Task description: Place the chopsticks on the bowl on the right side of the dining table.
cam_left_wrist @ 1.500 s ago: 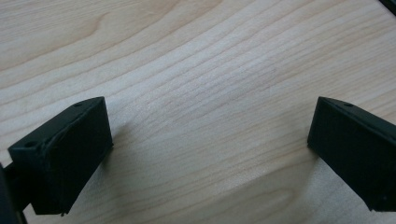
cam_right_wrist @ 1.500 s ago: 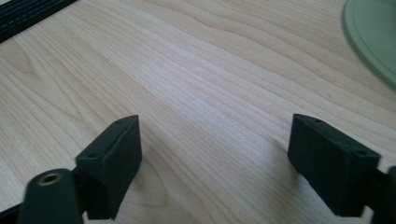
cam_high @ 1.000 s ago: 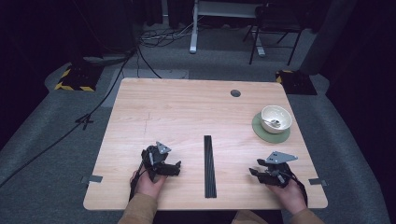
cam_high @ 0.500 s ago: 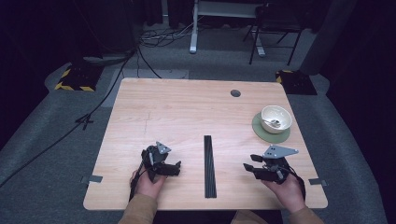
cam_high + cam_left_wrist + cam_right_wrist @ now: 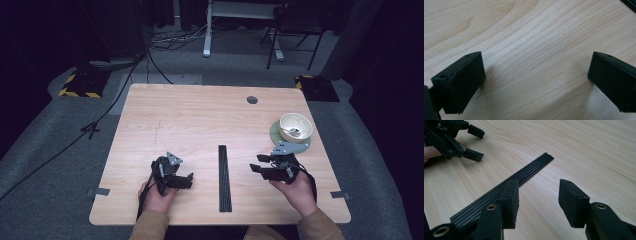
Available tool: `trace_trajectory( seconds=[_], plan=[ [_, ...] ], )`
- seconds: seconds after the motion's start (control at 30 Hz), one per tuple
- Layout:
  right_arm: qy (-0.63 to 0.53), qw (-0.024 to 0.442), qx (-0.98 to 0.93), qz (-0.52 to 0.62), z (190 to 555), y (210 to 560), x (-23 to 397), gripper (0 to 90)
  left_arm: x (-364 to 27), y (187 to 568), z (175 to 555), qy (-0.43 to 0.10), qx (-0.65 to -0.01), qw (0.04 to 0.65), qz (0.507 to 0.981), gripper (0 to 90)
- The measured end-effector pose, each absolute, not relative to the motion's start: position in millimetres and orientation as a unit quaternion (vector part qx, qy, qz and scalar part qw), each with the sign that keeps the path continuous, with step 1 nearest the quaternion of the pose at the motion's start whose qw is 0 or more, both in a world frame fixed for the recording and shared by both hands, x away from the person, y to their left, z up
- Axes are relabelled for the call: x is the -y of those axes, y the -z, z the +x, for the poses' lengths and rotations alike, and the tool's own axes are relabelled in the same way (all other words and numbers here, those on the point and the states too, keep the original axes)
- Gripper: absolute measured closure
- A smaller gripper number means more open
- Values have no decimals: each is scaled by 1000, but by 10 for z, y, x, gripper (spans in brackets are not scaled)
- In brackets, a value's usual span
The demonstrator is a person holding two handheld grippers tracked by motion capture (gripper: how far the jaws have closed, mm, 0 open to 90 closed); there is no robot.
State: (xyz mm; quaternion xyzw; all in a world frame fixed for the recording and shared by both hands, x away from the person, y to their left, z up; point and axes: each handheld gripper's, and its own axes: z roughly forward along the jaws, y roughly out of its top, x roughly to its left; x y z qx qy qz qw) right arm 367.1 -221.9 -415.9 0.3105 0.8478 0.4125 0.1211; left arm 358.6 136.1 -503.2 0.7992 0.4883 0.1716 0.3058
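Observation:
A long black ribbed strip (image 5: 224,177) lies flat on the wooden table (image 5: 200,120), running from near the front edge toward the middle. My left gripper (image 5: 187,180) rests on the table to the strip's left, open, its jaws pointing toward the strip over bare wood (image 5: 536,62). My right gripper (image 5: 256,169) is held just right of the strip, open, pointing left toward it. In the right gripper view the strip (image 5: 506,187) passes behind the left jaw, and the left gripper (image 5: 472,143) shows at the upper left. Nothing is between either pair of jaws.
A cream bowl (image 5: 295,126) holding a small object stands on a green saucer (image 5: 275,134) at the table's right side, just beyond my right gripper. A round cable hole (image 5: 252,99) sits near the far edge. Chair and desk legs stand on the floor beyond.
My right gripper has moved left and slightly forward, closer to the black strip. The left gripper has stayed where it was.

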Motion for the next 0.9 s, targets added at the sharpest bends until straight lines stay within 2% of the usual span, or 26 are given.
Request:
trace_trajectory(
  seconds=[0.4, 0.6, 0.9],
  plan=[
    [-398, 110, -858, 306, 3856, 4365, 1756, 536, -1373, 5029, 3590, -172, -489, 305, 799, 19],
    [-382, 89, -867, 308, 3815, 4547, 1611, 540, -1374, 5027, 3595, -172, -488, 305, 800, 18],
    [-363, 91, -877, 301, 3743, 4751, 1532, 541, -1368, 5031, 3598, -173, -489, 306, 798, 16]
  ],
)
